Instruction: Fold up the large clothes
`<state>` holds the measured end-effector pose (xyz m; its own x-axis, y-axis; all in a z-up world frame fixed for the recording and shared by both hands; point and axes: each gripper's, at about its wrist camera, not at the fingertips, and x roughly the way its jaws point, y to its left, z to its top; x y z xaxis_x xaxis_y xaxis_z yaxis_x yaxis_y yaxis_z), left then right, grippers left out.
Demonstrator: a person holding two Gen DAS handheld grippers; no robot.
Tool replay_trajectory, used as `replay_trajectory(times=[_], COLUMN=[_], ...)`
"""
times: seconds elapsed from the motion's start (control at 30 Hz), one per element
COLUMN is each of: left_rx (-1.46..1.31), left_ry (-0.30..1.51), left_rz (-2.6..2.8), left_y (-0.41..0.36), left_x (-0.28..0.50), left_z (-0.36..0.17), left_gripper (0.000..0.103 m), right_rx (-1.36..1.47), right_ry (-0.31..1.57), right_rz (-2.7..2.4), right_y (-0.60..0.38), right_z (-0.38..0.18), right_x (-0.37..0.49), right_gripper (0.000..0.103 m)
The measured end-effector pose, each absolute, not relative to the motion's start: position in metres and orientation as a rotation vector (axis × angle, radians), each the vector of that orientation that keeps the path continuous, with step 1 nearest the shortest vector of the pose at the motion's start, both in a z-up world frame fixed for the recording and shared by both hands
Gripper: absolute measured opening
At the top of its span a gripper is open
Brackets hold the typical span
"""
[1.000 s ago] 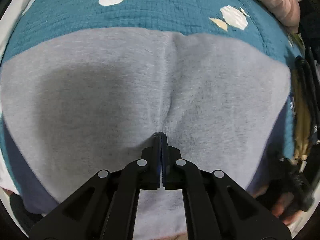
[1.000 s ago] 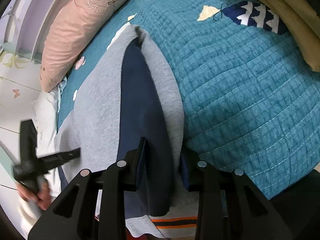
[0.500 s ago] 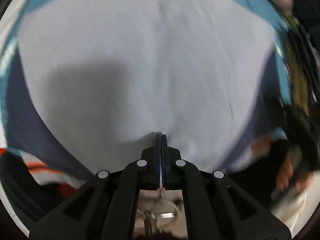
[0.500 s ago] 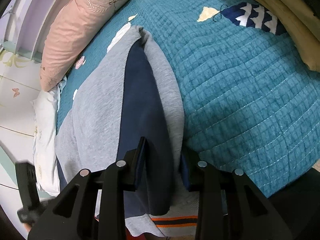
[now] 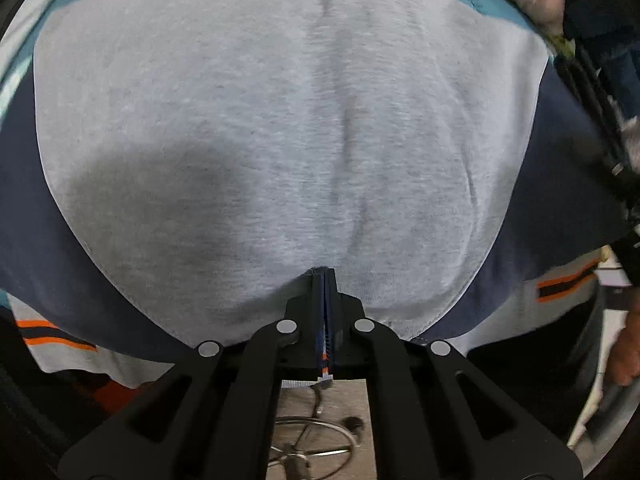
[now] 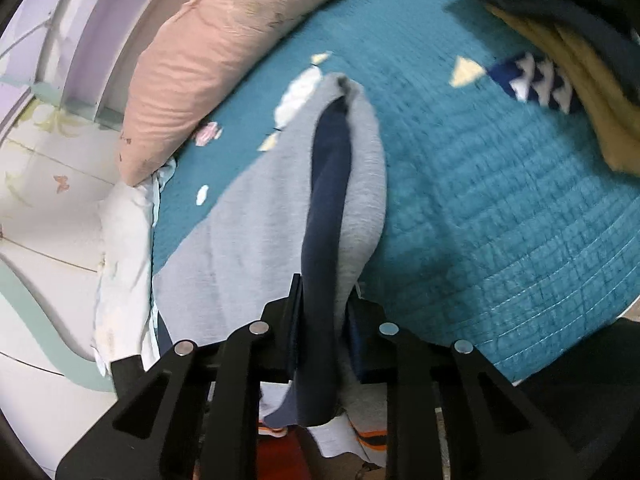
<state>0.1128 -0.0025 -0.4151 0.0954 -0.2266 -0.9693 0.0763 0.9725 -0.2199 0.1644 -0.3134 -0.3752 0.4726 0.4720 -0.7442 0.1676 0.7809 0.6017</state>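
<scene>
A large grey sweatshirt (image 5: 280,128) with navy sleeves and orange-striped cuffs lies spread on a teal quilt (image 6: 500,208). In the left wrist view my left gripper (image 5: 323,280) is shut on the grey hem near the bed's edge, a thin strip of cloth pinched between its pads. In the right wrist view the sweatshirt (image 6: 248,248) rises in a ridge of navy and grey fabric. My right gripper (image 6: 323,300) has that ridge between its fingers; its jaws are closing and the pads press on the bunched cloth.
A pink pillow (image 6: 224,40) lies along the far side of the bed. Tan and dark folded clothes (image 6: 580,72) are piled at the right. A white sheet (image 6: 124,248) hangs at the bed's left edge. A stool's metal base (image 5: 316,440) shows below the left gripper.
The left gripper has drawn the hem back toward the bed's edge, so more grey cloth and the navy sleeves fill its view. The right gripper has lifted and narrowed on the navy-grey ridge.
</scene>
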Motion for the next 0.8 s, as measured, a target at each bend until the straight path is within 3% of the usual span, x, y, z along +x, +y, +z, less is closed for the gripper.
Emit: replay_trajectory(times=[0.47, 0.63, 0.8], left_rx=[0.002, -0.053, -0.124], left_ry=[1.384, 1.315, 1.295], left_rz=[-0.24, -0.182, -0.043], left_y=[-0.026, 0.035, 0.116], left_x=[0.099, 0.076, 0.04], left_z=[-0.387, -0.356, -0.351], left_gripper=[0.002, 0.003, 0.003], right_rx=[0.562, 0.467, 0.382], right_ry=[1.069, 1.123, 1.197], right_rz=[0.483, 0.515, 0.532], right_y=[-0.18, -0.109, -0.025], right_z=[-0.268, -0.258, -0.285], right_x=[0.163, 0.17, 0.182], right_gripper=[0.017, 0.017, 0.018])
